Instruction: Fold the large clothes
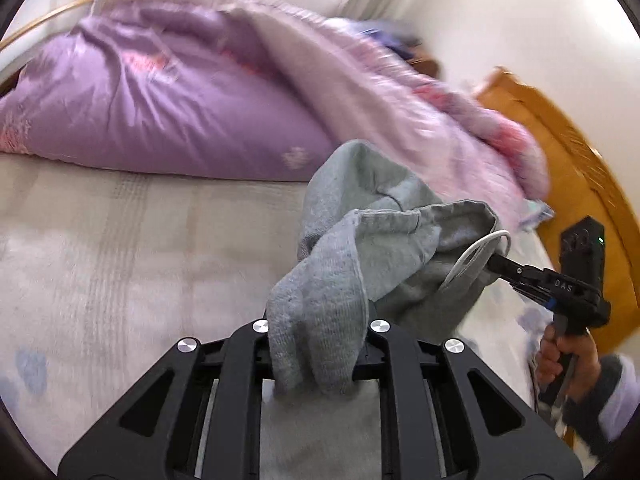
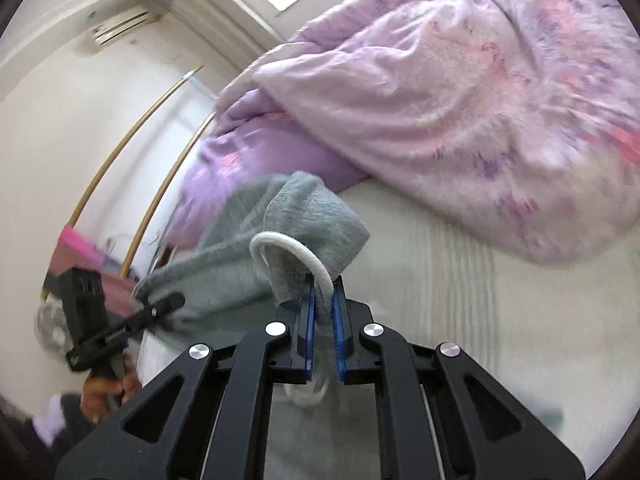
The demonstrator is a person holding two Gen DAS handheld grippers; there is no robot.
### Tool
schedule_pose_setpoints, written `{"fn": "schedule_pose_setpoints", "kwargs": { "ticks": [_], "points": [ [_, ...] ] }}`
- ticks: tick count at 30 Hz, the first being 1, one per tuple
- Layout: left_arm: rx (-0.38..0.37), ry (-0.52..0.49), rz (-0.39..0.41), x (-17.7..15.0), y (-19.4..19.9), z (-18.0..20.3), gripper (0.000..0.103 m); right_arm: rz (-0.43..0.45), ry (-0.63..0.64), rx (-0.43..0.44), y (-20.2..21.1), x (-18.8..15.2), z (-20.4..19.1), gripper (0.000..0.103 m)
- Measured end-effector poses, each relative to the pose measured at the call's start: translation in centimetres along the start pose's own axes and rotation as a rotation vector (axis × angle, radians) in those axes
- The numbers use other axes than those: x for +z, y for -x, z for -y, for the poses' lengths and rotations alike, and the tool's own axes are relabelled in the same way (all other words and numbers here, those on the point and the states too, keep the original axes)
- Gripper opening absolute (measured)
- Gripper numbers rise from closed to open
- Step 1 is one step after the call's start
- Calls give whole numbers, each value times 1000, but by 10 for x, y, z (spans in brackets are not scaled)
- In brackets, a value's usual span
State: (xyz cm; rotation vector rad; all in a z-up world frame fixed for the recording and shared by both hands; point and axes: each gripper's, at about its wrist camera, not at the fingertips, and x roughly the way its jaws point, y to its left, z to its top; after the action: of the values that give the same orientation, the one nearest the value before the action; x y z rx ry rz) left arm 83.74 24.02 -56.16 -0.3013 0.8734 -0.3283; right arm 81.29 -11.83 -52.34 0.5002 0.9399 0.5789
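A grey sweat garment (image 1: 384, 240) hangs bunched above the bed between both grippers. In the left wrist view its fabric drapes over my left gripper (image 1: 316, 344), which is shut on a thick fold; the fingertips are hidden by cloth. My right gripper (image 1: 494, 262) bites the garment's far edge beside a white drawstring (image 1: 476, 252). In the right wrist view, my right gripper (image 2: 322, 284) has its blue pads (image 2: 339, 320) shut on the grey garment (image 2: 240, 264) and the drawstring loop (image 2: 288, 240). The left gripper (image 2: 176, 300) clamps the garment's left end.
A rumpled purple and pink quilt (image 1: 180, 100) (image 2: 460, 92) fills the far side of the bed. A pale sheet (image 1: 120, 260) (image 2: 480, 320) lies below the garment. The wooden headboard (image 1: 560, 140) is on the right, a person's hand (image 1: 560, 356) grips the right tool.
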Motion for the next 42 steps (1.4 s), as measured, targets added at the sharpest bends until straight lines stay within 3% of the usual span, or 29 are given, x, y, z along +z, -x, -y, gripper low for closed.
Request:
{"fn": "schedule_pose_setpoints", "kwargs": {
  "ticks": [2,3,5,6,7,9,10,11,14,17,18,19,20,23,26,27,29,30,31,35,38,42],
  "points": [
    [23,-20,-21,-32,13,10,18,-28,19,-14,29,-40,-10,8],
    [3,18,-56,-59,28,2,20,-49,35,-42,38,-61,-12,9],
    [0,95,-116,-95,32,-2,30,-108,37,-91,47,-91,-13,11],
    [18,146,-159,-118,33,-6,48,-142,34,-128,47,-109,-13,13],
    [42,182,-195,-135,33,-13,54,-200,16,-177,50,-132,-6,14],
    [65,254,-235,-165,42,-17,57,-299,-42,-252,49,-158,7,14],
    [86,284,-252,-177,51,-15,64,-333,-82,-276,52,-170,12,14],
    [104,312,-255,-184,58,-16,65,-334,-130,-276,58,-177,17,14],
    [110,377,-189,-182,84,-18,65,-293,-176,-283,74,-170,11,14],
    [117,339,-121,-156,100,-10,76,-225,-105,-275,71,-135,-10,28],
    [115,328,-111,-153,102,-9,76,-200,-73,-268,66,-124,-18,40],
    [128,319,-104,-145,97,-6,76,-184,-53,-266,60,-115,-26,61],
    [142,313,-107,-138,92,-5,76,-181,-33,-249,47,-105,-32,65],
    [159,345,-234,-118,49,-7,79,-218,30,-211,0,-81,-40,65],
    [158,391,-281,-117,22,-8,79,-297,69,-217,-59,-67,-47,65],
    [158,402,-287,-116,19,-7,79,-334,83,-256,-82,-65,-48,65],
    [132,393,-265,-114,21,-2,79,-413,99,-230,-109,-69,-48,58],
    [138,375,-256,-113,22,1,79,-437,114,-232,-117,-74,-48,28],
    [142,368,-257,-112,24,3,79,-449,124,-228,-119,-76,-50,5],
    [130,382,-234,-105,41,5,79,-366,195,-65,-69,-88,-78,4],
    [111,393,-167,-91,68,15,79,-346,252,23,-17,-115,-99,4],
    [65,419,-120,-82,86,36,79,-411,265,43,21,-173,-106,5]
  ]
}}
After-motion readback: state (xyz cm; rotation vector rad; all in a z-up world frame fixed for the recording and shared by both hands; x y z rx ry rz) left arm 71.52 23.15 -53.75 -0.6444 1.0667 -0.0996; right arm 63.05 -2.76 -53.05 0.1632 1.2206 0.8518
